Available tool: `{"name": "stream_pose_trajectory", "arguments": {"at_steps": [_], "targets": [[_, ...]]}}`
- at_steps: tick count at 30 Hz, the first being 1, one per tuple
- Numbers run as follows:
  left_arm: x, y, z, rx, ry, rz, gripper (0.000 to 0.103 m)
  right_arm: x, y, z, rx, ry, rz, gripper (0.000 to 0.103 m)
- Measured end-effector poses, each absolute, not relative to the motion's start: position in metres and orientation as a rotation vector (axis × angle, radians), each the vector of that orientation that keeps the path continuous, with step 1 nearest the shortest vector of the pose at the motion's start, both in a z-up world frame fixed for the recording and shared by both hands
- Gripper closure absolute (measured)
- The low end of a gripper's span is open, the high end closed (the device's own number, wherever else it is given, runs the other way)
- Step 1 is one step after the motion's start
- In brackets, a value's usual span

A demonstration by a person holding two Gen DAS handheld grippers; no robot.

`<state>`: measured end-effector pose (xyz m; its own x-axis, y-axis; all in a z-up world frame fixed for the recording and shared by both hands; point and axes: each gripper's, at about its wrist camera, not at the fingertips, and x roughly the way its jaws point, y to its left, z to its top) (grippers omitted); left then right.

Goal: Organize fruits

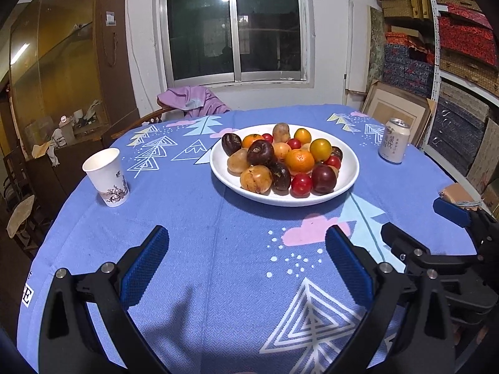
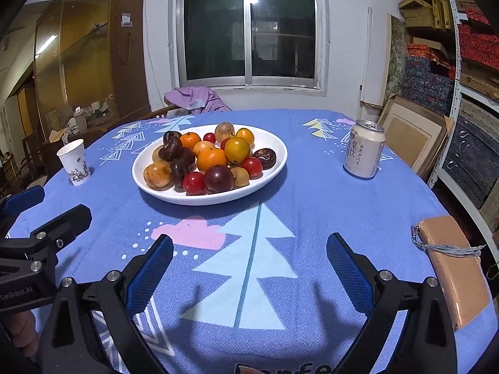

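Observation:
A white plate (image 1: pixel 346 168) stands on the blue tablecloth, piled with several fruits: an orange mandarin (image 1: pixel 300 160), dark purple passion fruits (image 1: pixel 260 152), red cherry tomatoes (image 1: pixel 301 184), yellow-brown fruits (image 1: pixel 255 179). The plate shows in the right wrist view (image 2: pixel 274 146) too, with the mandarin (image 2: pixel 212 159) in its middle. My left gripper (image 1: pixel 246 243) is open and empty, hovering over the cloth short of the plate. My right gripper (image 2: pixel 249 249) is open and empty, also short of the plate. Each gripper shows at the edge of the other's view.
A paper cup (image 1: pixel 107 176) stands left of the plate. A drink can (image 2: pixel 363 149) stands right of it. A brown pouch (image 2: pixel 455 268) lies at the table's right edge. A chair with purple cloth (image 1: pixel 193 99) is beyond the table. Shelves with boxes (image 1: pixel 461 62) fill the right.

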<state>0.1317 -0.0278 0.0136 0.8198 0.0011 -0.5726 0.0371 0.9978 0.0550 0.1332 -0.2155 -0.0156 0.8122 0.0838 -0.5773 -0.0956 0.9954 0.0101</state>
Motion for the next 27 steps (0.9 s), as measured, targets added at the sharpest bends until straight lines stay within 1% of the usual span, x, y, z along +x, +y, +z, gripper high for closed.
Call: {"name": "stream_pose_trajectory", "arguments": {"at_steps": [27], "targets": [[0.1256, -0.0288, 0.0143, 0.063, 0.584, -0.016, 0.004, 0.1312, -0.2151, -0.0131, -0.022, 0.601, 0.098, 0.003]]}}
